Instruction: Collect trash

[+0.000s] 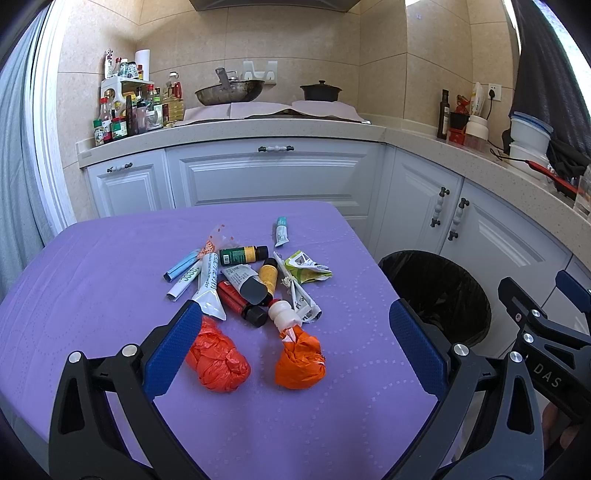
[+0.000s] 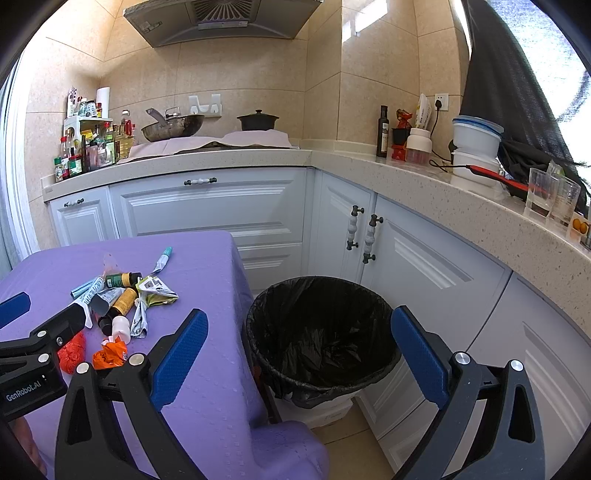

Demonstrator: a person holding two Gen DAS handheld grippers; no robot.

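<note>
A wok (image 1: 229, 91) and a black lidded pot (image 1: 320, 91) sit on the stove, under a range hood (image 2: 221, 18). Condiment bottles (image 1: 136, 110) crowd the counter's left end below a small white shelf (image 1: 125, 84). A dark oil bottle (image 2: 383, 132), stacked white containers (image 2: 476, 147) and clear glasses (image 2: 552, 197) stand along the right counter (image 2: 461, 206) above white cabinets (image 2: 207, 206).

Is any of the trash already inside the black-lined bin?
No: in the right wrist view the round bin with the black plastic liner shows only crumpled liner inside, and the trash pile lies on the purple tablecloth.
</note>
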